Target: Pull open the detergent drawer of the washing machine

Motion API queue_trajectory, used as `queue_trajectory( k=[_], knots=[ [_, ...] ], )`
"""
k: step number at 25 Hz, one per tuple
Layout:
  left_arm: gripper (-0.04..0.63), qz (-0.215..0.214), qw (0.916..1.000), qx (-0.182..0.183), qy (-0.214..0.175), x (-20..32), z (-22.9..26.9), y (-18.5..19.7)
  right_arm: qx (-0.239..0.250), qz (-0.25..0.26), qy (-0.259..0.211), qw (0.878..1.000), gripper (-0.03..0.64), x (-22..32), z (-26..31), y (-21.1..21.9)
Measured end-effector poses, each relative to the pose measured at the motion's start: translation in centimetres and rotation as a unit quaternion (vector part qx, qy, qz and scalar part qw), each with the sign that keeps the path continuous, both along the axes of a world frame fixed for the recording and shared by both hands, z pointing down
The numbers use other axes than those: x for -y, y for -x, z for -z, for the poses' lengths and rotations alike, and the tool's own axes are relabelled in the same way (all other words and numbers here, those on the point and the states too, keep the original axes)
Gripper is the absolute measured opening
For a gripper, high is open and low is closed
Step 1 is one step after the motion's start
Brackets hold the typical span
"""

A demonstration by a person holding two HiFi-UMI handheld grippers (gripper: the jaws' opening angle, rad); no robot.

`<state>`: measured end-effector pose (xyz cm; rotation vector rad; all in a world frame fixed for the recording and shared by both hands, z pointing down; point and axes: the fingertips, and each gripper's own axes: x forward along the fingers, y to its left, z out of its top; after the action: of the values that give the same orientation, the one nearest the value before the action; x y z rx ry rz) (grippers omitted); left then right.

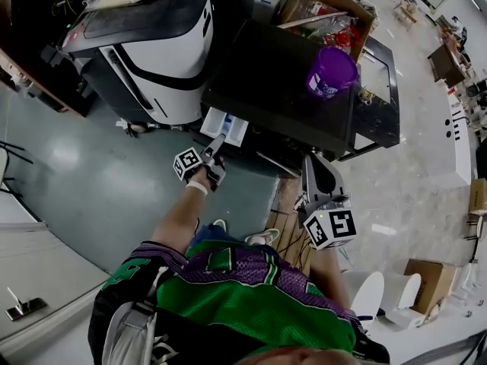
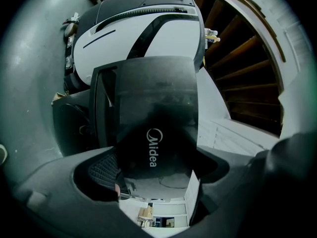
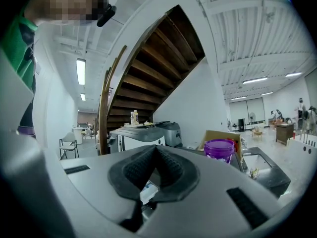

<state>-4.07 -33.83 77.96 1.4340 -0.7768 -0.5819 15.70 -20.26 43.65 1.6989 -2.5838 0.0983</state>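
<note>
The black washing machine (image 1: 281, 82) stands ahead of me, and its detergent drawer (image 1: 226, 126) is pulled out with its white compartments showing. My left gripper (image 1: 215, 149) reaches the drawer's front end. In the left gripper view the dark drawer front (image 2: 153, 152), which bears a Midea logo, fills the space between the jaws of the left gripper (image 2: 156, 182), and they hold it. The drawer's white inside (image 2: 218, 133) shows to the right. My right gripper (image 1: 316, 166) hangs apart in front of the machine. In its own view the right gripper (image 3: 154, 155) is shut on nothing.
A purple tub (image 1: 332, 72) sits on the washing machine's top. Left of it stands a white and black machine (image 1: 144, 44). A cardboard box (image 1: 327, 10) is behind, and a black sink unit (image 1: 378, 74) is to the right. Grey floor lies at the left.
</note>
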Motion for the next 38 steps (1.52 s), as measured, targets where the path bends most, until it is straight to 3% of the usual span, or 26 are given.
queue_trajectory(
  k=[20, 26, 38],
  knots=[
    [0.445, -0.023, 0.9997, 0.003, 0.007, -2.2, -0.1, 0.7, 0.009, -0.005, -0.002, 1.0, 0.0, -0.8, 0.4, 1.5],
    [0.454, 0.008, 0.9996, 0.004, 0.028, -0.5, -0.5, 0.8, 0.009, -0.015, 0.002, 1.0, 0.0, -0.9, 0.1, 1.3],
    [0.453, 0.0, 0.999, 0.012, 0.043, -1.7, -0.5, 0.9, 0.013, -0.01, -0.001, 1.0, 0.0, -0.5, 0.4, 1.7]
  ],
)
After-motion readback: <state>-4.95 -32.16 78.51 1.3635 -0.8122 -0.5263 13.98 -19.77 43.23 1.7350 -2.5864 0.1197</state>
